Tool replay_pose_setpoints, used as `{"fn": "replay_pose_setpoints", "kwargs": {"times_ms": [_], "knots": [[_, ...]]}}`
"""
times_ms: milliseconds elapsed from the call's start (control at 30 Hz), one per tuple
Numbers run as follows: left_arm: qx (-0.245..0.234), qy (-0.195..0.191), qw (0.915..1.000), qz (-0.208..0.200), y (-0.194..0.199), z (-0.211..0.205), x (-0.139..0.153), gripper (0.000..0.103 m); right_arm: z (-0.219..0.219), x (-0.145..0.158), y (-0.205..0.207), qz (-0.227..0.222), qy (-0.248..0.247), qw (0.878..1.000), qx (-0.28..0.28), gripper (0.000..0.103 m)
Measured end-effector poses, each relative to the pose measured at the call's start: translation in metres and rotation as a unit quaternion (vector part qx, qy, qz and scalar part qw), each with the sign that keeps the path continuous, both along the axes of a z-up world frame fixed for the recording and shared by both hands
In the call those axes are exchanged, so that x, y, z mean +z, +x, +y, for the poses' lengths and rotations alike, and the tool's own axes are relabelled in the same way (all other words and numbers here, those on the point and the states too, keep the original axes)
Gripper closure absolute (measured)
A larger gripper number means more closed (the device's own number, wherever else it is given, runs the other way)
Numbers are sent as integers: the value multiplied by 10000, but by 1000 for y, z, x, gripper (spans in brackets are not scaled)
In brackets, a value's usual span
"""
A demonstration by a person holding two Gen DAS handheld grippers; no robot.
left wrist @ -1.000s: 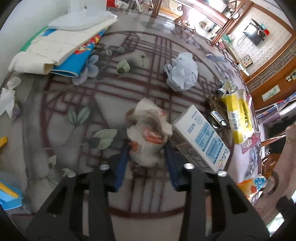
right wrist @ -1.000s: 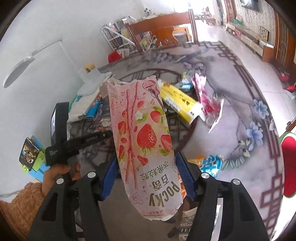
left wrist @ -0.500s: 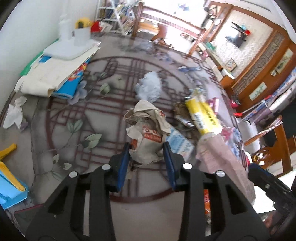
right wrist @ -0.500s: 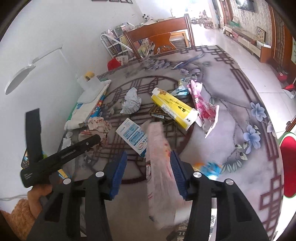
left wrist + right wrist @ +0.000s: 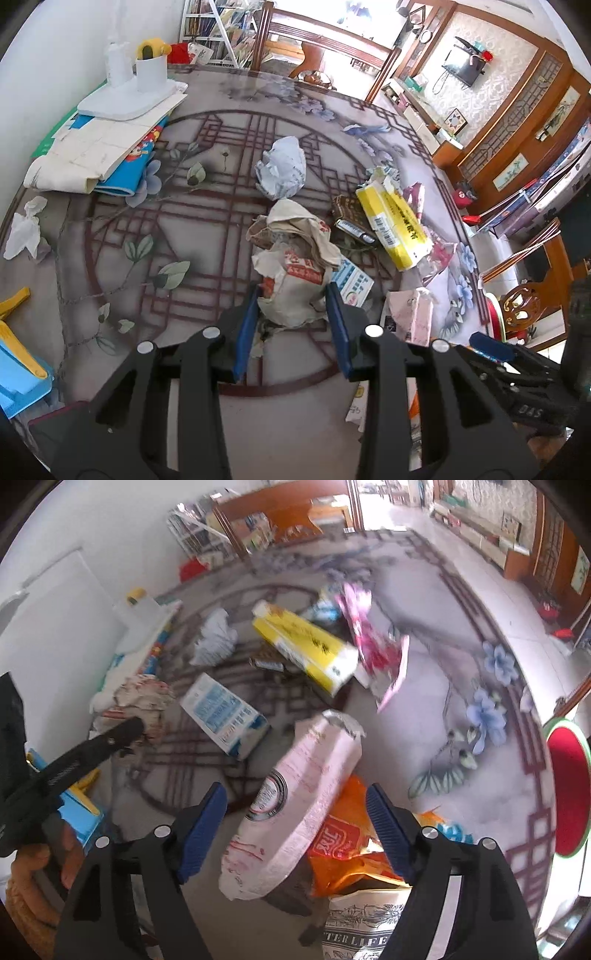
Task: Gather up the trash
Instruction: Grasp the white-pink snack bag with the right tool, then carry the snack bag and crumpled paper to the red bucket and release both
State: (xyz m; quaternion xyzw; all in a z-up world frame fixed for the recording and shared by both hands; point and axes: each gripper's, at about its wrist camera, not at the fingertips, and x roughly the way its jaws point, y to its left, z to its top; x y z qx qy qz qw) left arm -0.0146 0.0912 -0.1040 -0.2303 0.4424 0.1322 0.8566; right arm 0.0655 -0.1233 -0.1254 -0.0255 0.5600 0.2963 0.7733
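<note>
My left gripper (image 5: 291,325) is shut on a crumpled brown paper bag (image 5: 295,273) with red print and holds it above the table. My right gripper (image 5: 295,834) is open. The pink Pocky wrapper (image 5: 295,805) lies free between its fingers, tilted over an orange snack bag (image 5: 351,849) and a printed bag (image 5: 362,923) at the table's near edge. On the table lie a blue-and-white box (image 5: 225,716), a yellow box (image 5: 395,221), a white paper ball (image 5: 282,173) and a pink floral wrapper (image 5: 373,646). The left gripper and its bag (image 5: 136,701) show in the right wrist view.
The patterned round table (image 5: 184,236) carries a stack of books and papers (image 5: 107,155) with a white lamp base (image 5: 125,99) at the back left. A tissue (image 5: 24,229) lies at the left edge. A blue and yellow object (image 5: 14,362) sits near left. Chairs stand behind.
My right gripper has opened and let go of the Pocky wrapper, which dropped onto the bags below. My left gripper has lifted the paper bag up off the table.
</note>
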Motion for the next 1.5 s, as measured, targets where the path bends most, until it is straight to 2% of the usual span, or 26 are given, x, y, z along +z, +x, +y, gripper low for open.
{"fn": "replay_pose_setpoints", "kwargs": {"times_ms": [100, 200, 333, 400, 467, 500, 567, 667, 733, 833, 967, 1000, 1033, 1067, 1200, 1333, 1500], "knots": [[14, 1, 10000, 15, -2, 0, -1, 68, 5, -9, 3, 255, 92, 9996, 32, 27], [18, 6, 10000, 28, -3, 1, -2, 68, 20, -14, 6, 279, 5, 9994, 196, 27], [17, 34, 10000, 21, -3, 1, -1, 68, 36, -36, 15, 453, -496, 9975, 213, 24], [35, 58, 10000, 24, -6, 2, -2, 68, 38, -48, 17, 615, -578, 9962, 216, 24], [84, 69, 9999, 44, -9, 4, -3, 68, 41, -54, 17, 591, -640, 9958, 284, 24], [112, 65, 9999, 57, -10, 5, -5, 68, 42, -54, 16, 502, -628, 9962, 335, 36], [148, 61, 9998, 74, -12, 7, -5, 68, 42, -49, 15, 428, -514, 9969, 408, 50], [158, 55, 9998, 80, -11, 8, -5, 68, 36, -37, 17, 375, -228, 9984, 346, 56], [119, 58, 9999, 58, -10, 5, -2, 68, 28, -27, 19, 334, 9, 9991, 266, 65], [-18, 65, 10000, -3, -3, -4, 3, 68, 9, -3, 21, 186, 410, 9990, 64, 66], [-226, 64, 9997, -83, 8, -18, 11, 68, -15, 22, 23, -41, 698, 9974, -194, 67], [-295, 69, 9995, -110, 12, -23, 13, 68, -22, 27, 24, -100, 771, 9966, -285, 74], [-345, 78, 9993, -129, 15, -27, 15, 68, -26, 31, 24, -147, 808, 9960, -345, 92], [-417, 90, 9990, -157, 19, -31, 17, 68, -35, 36, 25, -185, 839, 9953, -449, 96], [-718, 82, 9971, -221, 35, -55, 22, 68, -61, 43, 31, -219, 880, 9931, -738, 96], [-907, 28, 9956, -244, 45, -72, 23, 68, -79, 31, 36, 10, 794, 9927, -910, 96], [-1062, 40, 9942, -183, 54, -89, 21, 68, -104, 28, 32, 0, 807, 9911, -1056, 96]]}}
